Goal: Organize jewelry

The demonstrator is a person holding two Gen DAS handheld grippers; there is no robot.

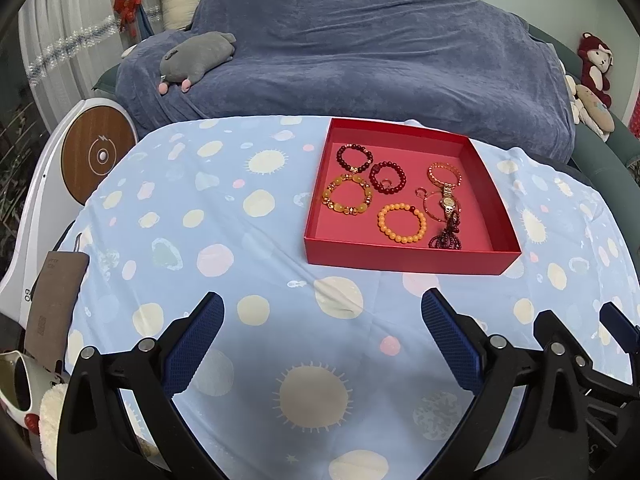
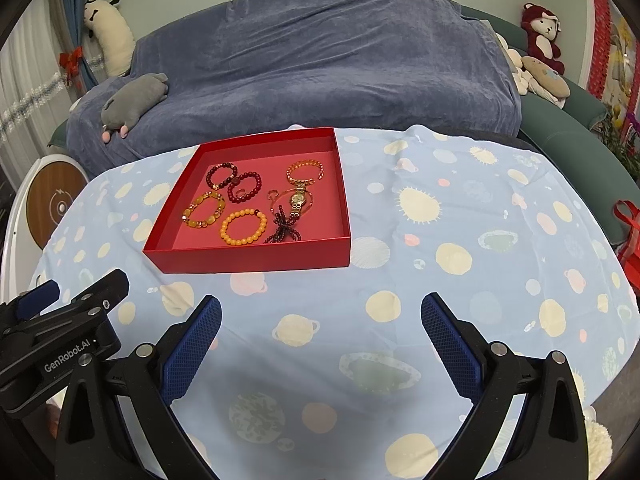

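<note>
Jewelry, all gathered inside a shallow red tray (image 1: pixel 404 254) on a round table under a pale blue cloth (image 1: pixel 240 240) printed with cream suns and planets. Inside the tray: two dark red bead bracelets (image 1: pixel 355 158) side by side at the back, an amber bracelet (image 1: pixel 348 199) and an orange bead bracelet (image 1: pixel 401 223) nearer the front, a gold watch (image 1: pixel 447 201) lying across a thin hoop, a gold bangle (image 2: pixel 305 171) behind it, a dark bead cluster (image 2: pixel 285 230) near the front wall. Small ring-like piece inside one red bracelet, too small to identify.

Beyond the table, a sofa draped in a blue-grey throw (image 1: pixel 360 48), with a grey plush animal (image 1: pixel 196 58) lying on it and a red plush monkey (image 2: pixel 543 36) at the far end. White curtains at the left, edges warped by the lens.

Left gripper (image 1: pixel 322 316) and right gripper (image 2: pixel 320 316) both spread wide, holding nothing, low over the cloth, well short of the tray. Each partly cut off in the other's view.
</note>
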